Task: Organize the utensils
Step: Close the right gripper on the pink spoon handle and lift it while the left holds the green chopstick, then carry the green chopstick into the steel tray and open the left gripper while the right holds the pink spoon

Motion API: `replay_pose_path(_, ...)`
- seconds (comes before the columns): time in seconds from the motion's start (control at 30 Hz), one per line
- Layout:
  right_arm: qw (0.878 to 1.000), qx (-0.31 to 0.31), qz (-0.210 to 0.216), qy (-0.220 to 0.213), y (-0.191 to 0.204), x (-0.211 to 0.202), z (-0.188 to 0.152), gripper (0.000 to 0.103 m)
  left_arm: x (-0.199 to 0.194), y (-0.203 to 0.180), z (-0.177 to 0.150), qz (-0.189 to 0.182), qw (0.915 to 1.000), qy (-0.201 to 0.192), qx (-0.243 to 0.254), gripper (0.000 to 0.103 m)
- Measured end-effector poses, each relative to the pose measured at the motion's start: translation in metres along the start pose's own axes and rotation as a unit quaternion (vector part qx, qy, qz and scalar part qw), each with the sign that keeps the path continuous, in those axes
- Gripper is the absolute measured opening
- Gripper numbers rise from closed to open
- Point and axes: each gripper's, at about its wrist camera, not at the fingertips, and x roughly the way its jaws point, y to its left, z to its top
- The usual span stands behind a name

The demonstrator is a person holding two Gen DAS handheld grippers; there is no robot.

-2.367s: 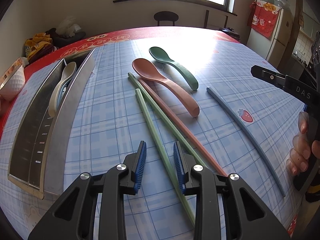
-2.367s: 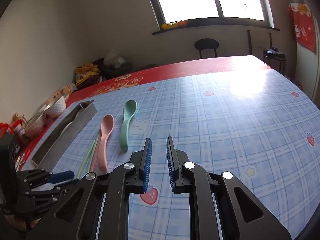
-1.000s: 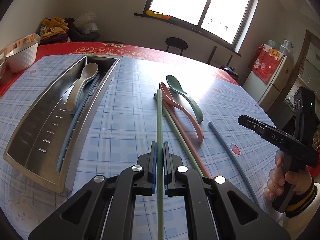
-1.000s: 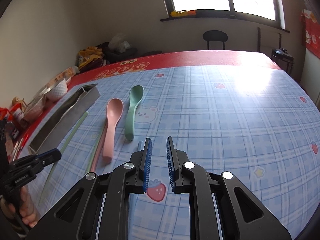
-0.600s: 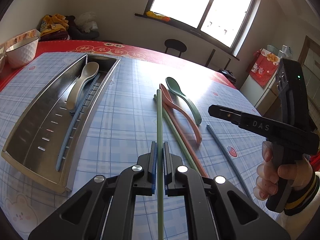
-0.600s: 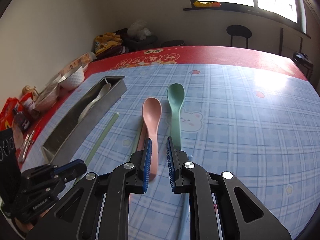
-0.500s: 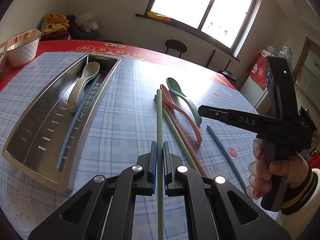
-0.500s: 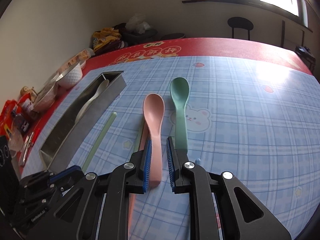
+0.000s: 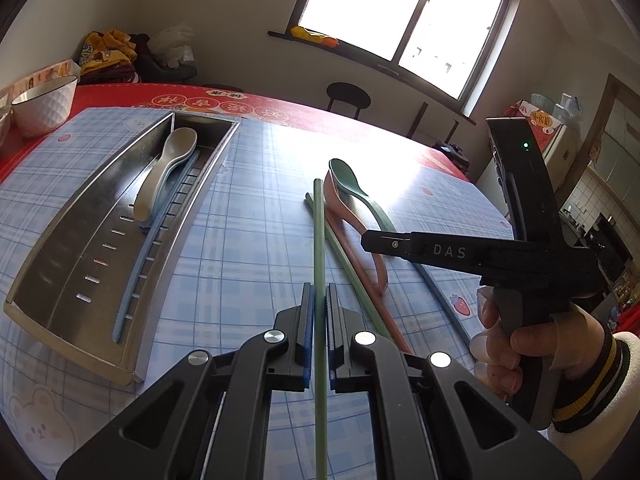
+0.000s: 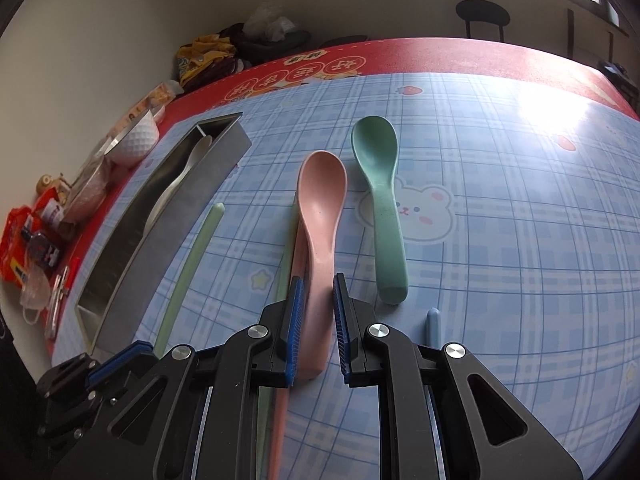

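1. The left gripper [image 9: 319,312] pinches a light green chopstick [image 9: 319,248] between its blue pads, the stick jutting forward above the checked tablecloth [image 9: 248,248].
2. The right gripper [image 10: 317,312], in a person's hand [image 9: 516,340], hangs over the pink spoon [image 10: 320,216]; its jaws stand a little apart to either side of the handle, and no pad visibly presses on it.
3. The pink spoon lies on the cloth just beside a dark green spoon [image 10: 380,184], with a second green chopstick [image 9: 352,276] and a pink chopstick [image 9: 360,264] alongside.
4. A blue chopstick [image 10: 433,322] lies near the green spoon's handle end.
5. The steel tray [image 9: 52,280], left of the loose utensils, holds a grey spoon [image 9: 168,168] and a blue chopstick.
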Motion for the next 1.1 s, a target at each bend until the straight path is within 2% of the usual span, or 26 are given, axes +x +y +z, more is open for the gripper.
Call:
replay_pose_path(0.17, 1.0, 0.022, 0.009, 0.011, -0.003, 0.01, 0.001, 0.016, 0.0, -0.001, 0.0, -0.002, 1.0, 0.0, 0.0, 0.006)
replay_pose_path(0.47, 0.998, 0.069, 0.007, -0.011, -0.01, 0.011, 0.001, 0.011, -0.001, 0.0, 0.0, -0.003, 1.0, 0.0, -0.003, 0.006)
replay_pose_path(0.7, 0.993, 0.102, 0.017, -0.054, -0.014, -0.011, -0.012, 0.011, 0.0, 0.0, 0.001, -0.004, 1.0, 0.003, -0.002, 0.006)
replay_pose_path(1.1, 0.988, 0.115, 0.013, -0.105, -0.016, -0.042, -0.049, 0.011, 0.001, -0.004, 0.0, 0.01, 0.9999, 0.001, 0.008, 0.006)
